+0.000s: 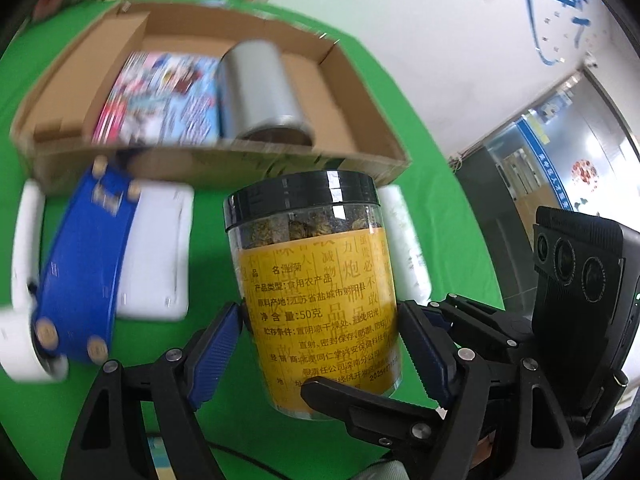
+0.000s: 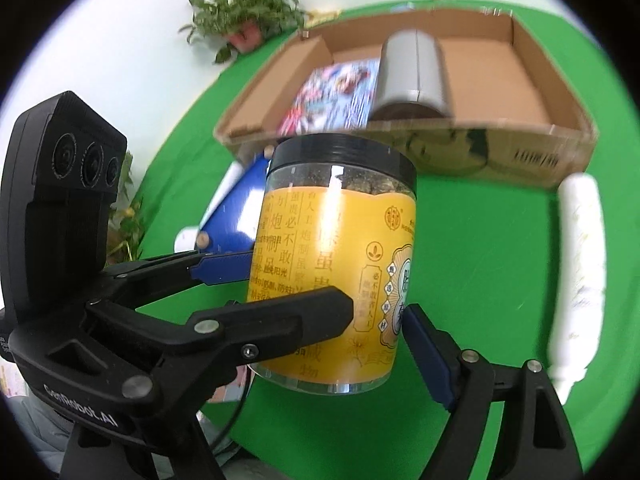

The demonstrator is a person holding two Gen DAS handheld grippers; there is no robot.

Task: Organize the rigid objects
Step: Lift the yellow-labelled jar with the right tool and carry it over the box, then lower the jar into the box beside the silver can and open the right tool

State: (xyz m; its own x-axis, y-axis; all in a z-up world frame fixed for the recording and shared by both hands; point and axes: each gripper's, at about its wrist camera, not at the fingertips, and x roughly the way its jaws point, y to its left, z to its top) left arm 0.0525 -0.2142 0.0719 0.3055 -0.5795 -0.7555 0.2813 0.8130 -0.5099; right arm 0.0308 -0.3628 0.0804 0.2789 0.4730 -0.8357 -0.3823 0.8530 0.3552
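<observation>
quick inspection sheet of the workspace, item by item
surface: green cloth-covered table.
job's things: clear jar with black lid and yellow label, raised off the cloth; cardboard box behind it holds a colourful printed flat box and a grey cylinder tin lying on its side.
clutter: blue case lying over a white box; white tube right of the jar.
grippers: left gripper and right gripper both clamp the jar, pads on its label.
cables: thin black cable below the right gripper.
surroundings: white wall, potted plant, glass door.
</observation>
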